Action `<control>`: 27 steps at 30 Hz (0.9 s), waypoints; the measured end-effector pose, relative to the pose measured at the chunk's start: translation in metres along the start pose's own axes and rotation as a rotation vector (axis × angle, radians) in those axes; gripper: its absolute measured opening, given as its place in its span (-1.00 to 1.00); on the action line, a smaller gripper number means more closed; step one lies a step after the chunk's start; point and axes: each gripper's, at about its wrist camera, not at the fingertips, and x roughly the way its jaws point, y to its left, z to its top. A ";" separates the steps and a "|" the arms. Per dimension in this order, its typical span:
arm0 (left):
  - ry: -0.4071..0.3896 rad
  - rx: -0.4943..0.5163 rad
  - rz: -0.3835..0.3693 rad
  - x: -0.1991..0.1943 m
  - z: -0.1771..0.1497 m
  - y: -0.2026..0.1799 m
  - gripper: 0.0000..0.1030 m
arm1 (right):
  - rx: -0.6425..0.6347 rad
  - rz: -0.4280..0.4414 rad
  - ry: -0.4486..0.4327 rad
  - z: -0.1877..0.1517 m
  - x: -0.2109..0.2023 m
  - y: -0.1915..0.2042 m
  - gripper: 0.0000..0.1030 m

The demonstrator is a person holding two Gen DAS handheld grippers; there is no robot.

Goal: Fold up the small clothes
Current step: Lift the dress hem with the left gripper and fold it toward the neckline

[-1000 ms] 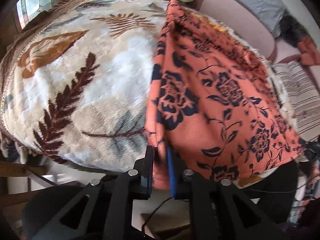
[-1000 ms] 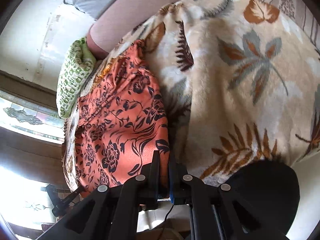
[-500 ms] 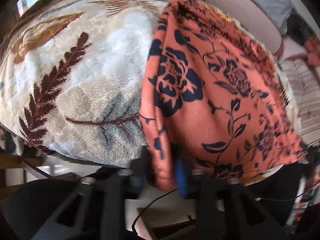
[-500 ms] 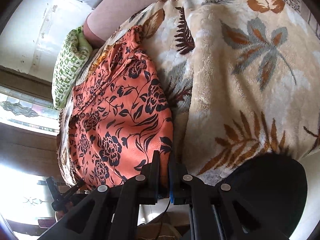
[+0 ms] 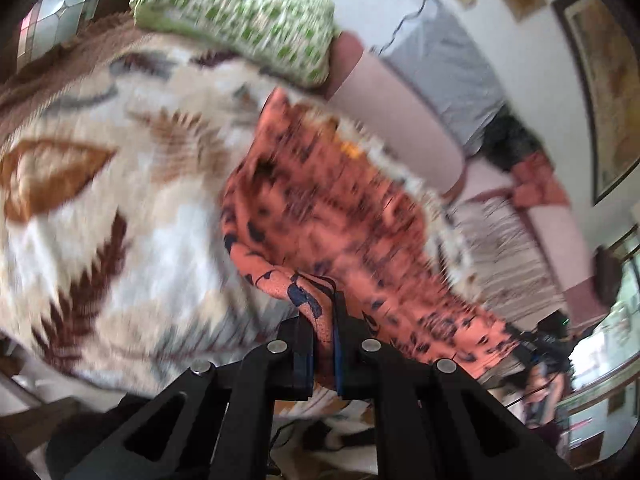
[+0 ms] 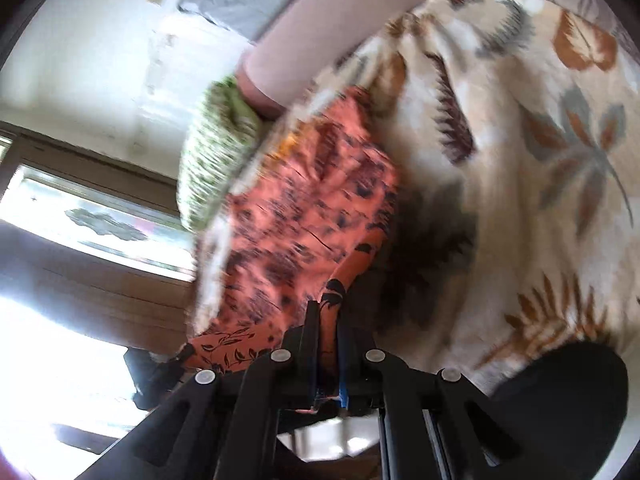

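An orange garment with dark blue flowers (image 5: 340, 208) lies on a leaf-patterned blanket (image 5: 120, 208) over a bed. My left gripper (image 5: 323, 312) is shut on the garment's near left corner, which hangs bunched and lifted off the blanket. In the right wrist view the same orange garment (image 6: 304, 216) stretches away from my right gripper (image 6: 329, 320), which is shut on the near right corner, also raised above the blanket (image 6: 520, 184). Both views are blurred by motion.
A green-and-white pillow (image 5: 236, 20) lies at the bed's far end beside a pink bolster (image 5: 400, 128). A striped cloth (image 5: 504, 248) lies right of the garment. A window (image 6: 92, 216) sits on the left of the right wrist view.
The left jaws closed on the garment's corner. Both grippers rose and tilted up, lifting the near edge off the blanket; more of the pillow and wall now shows.
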 end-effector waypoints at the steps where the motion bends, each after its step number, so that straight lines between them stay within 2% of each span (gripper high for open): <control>1: -0.015 -0.010 -0.017 -0.003 0.008 0.000 -0.87 | -0.001 0.018 -0.014 0.005 -0.001 0.004 -0.85; 4: -0.055 -0.035 -0.041 -0.010 0.035 0.004 -0.87 | 0.004 0.061 -0.060 0.027 -0.004 0.013 -0.85; 8: -0.088 -0.046 -0.044 -0.004 0.074 0.008 -0.87 | 0.009 0.076 -0.103 0.068 0.005 0.023 -0.85; 13: -0.084 -0.068 -0.037 0.025 0.141 0.012 -0.87 | 0.047 0.080 -0.134 0.135 0.033 0.024 -0.85; 17: -0.062 -0.078 0.003 0.066 0.199 0.021 -0.86 | 0.093 0.079 -0.186 0.198 0.063 0.018 -0.86; 21: -0.026 -0.099 0.057 0.129 0.248 0.037 -0.87 | 0.157 0.052 -0.234 0.260 0.105 0.000 -0.86; 23: -0.001 -0.119 0.081 0.153 0.258 0.046 -0.87 | 0.136 -0.023 -0.210 0.276 0.128 -0.006 -0.86; 24: 0.011 -0.128 0.092 0.165 0.259 0.052 -0.87 | 0.124 -0.056 -0.187 0.280 0.138 -0.007 -0.79; 27: 0.012 -0.136 0.097 0.177 0.256 0.064 -0.87 | 0.112 -0.053 -0.075 0.281 0.170 -0.018 -0.75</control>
